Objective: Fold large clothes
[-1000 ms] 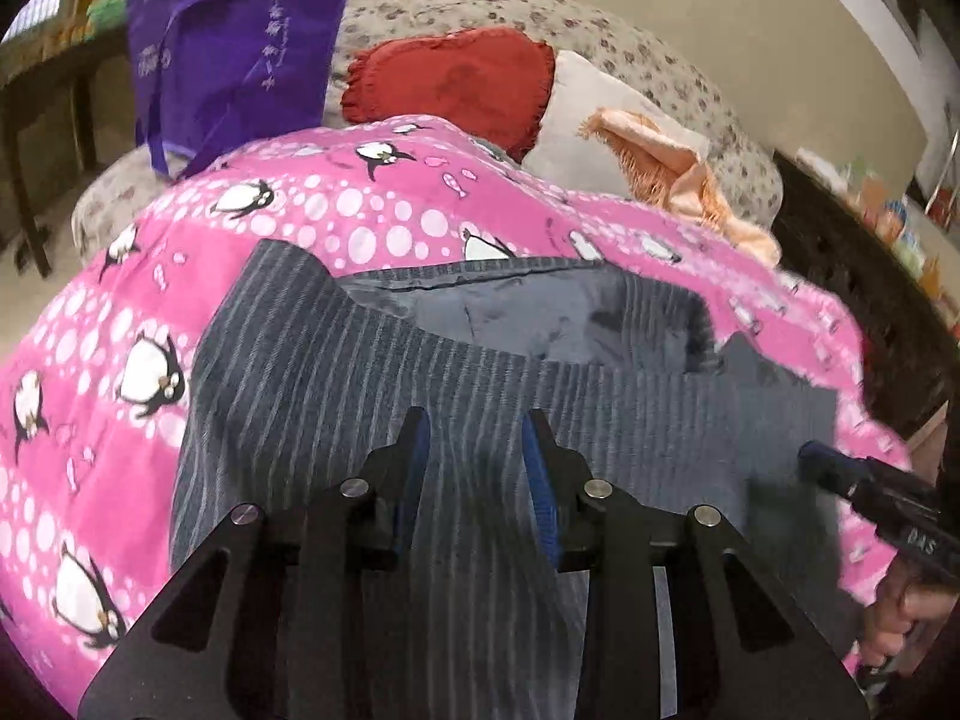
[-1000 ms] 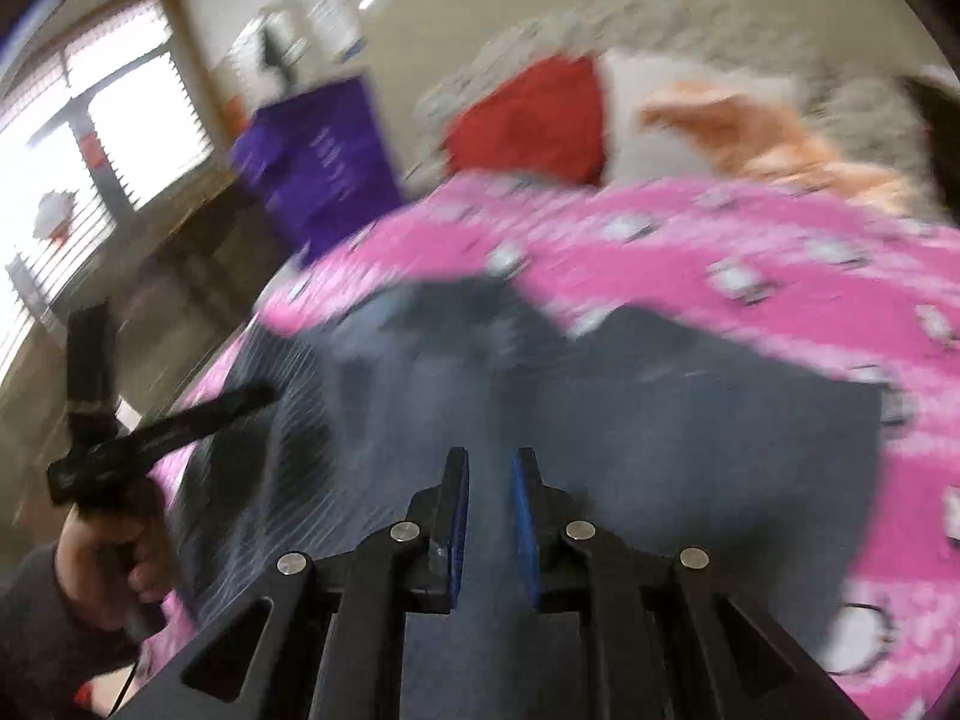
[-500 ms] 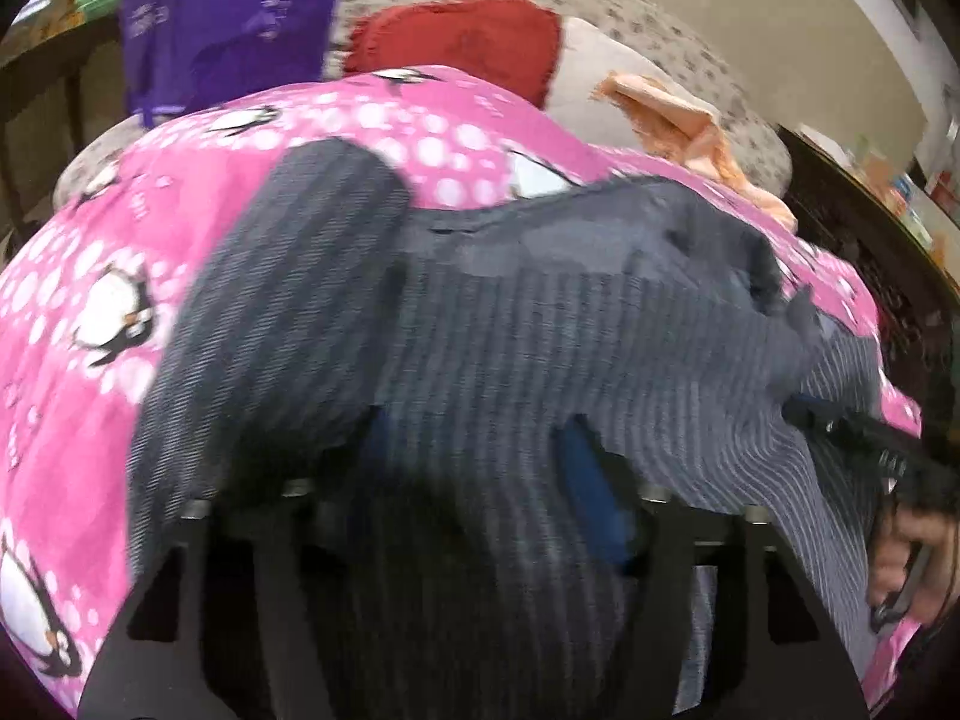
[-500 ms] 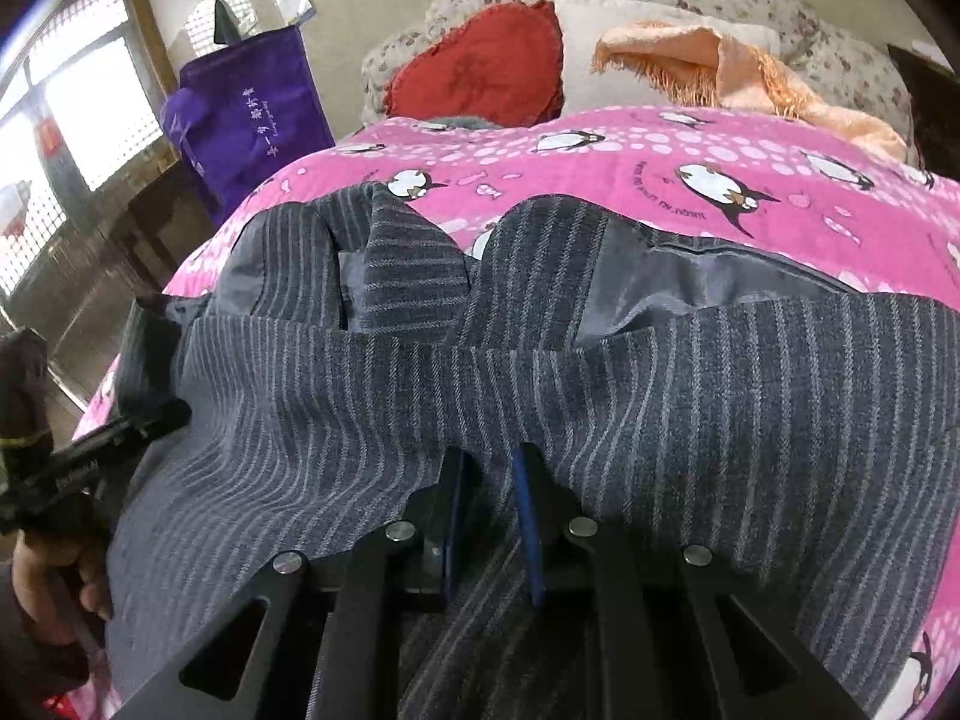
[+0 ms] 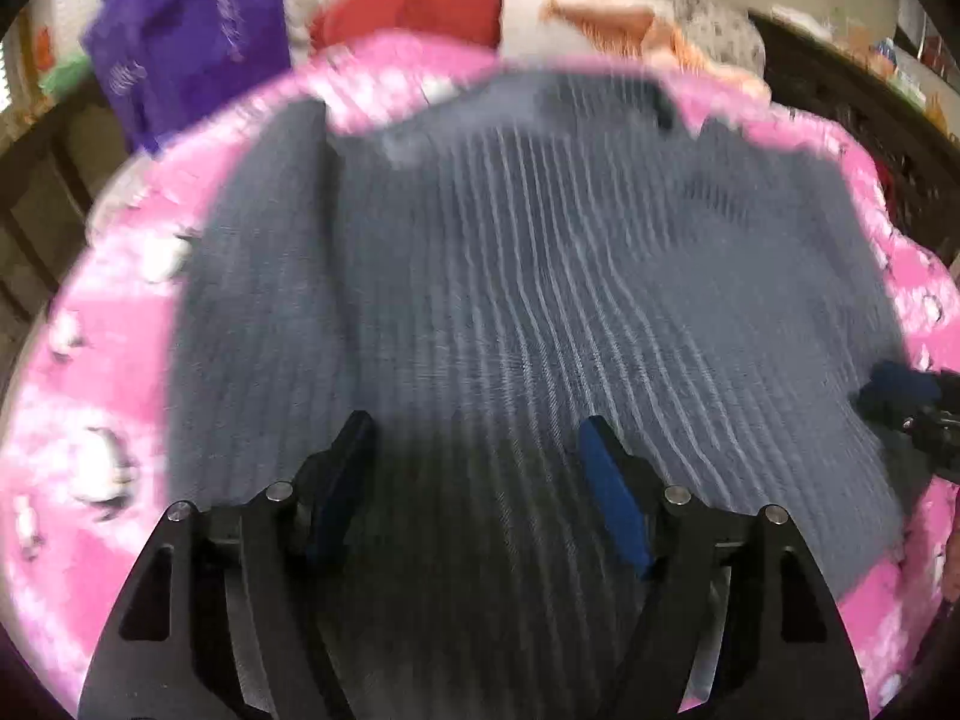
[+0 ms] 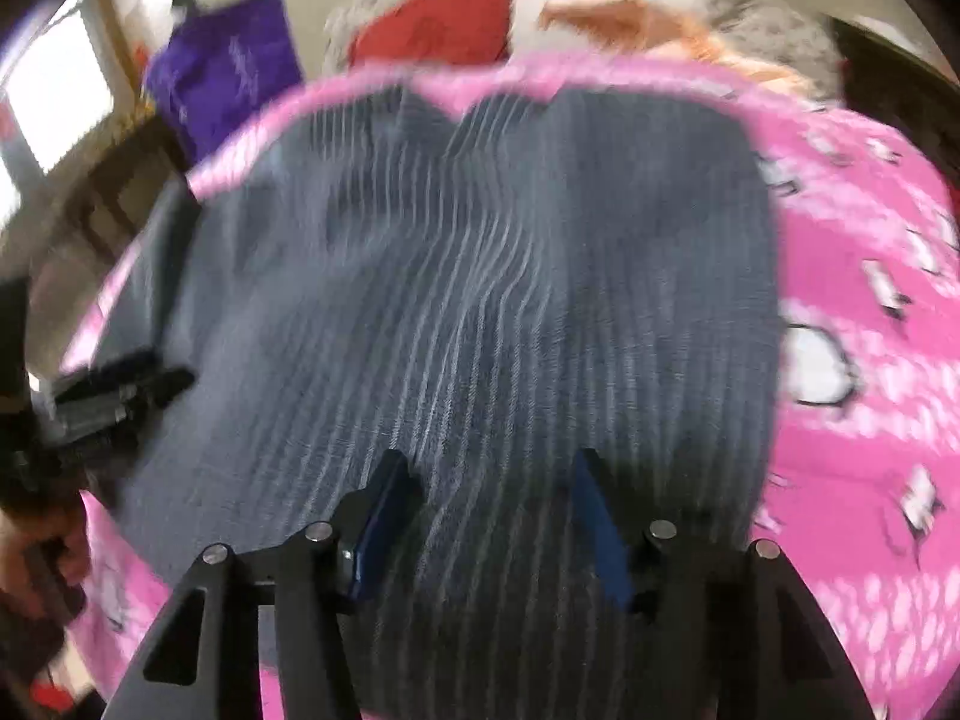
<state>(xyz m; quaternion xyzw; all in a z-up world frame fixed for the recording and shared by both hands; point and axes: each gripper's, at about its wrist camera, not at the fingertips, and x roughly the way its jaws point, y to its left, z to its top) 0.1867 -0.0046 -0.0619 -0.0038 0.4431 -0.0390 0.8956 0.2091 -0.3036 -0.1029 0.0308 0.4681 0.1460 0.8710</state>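
A large grey pinstriped garment [image 5: 540,270] lies spread flat on a pink penguin-print blanket [image 5: 108,360]; both views are motion-blurred. My left gripper [image 5: 475,423] hovers over the garment's near part, its jaws opening wide, with the cloth lying under them and not pinched. My right gripper [image 6: 489,457] is over the same garment [image 6: 510,240], its jaws also opening and free of the fabric. The right gripper [image 5: 900,396] shows at the left view's right edge. The left gripper [image 6: 120,384], held by a hand [image 6: 54,540], shows at the right view's left edge.
Behind the blanket [image 6: 852,240] lie a red cushion [image 5: 420,6], a white pillow and an orange fringed cloth [image 5: 612,18] against a patterned sofa back. A purple bag [image 5: 198,30] hangs at the far left. Dark wooden furniture [image 5: 840,78] stands on the right.
The garment's near layer has been carried over the lighter lining, which no longer shows. The right gripper, shut on fabric before, has let go; both pairs of jaws have spread apart.
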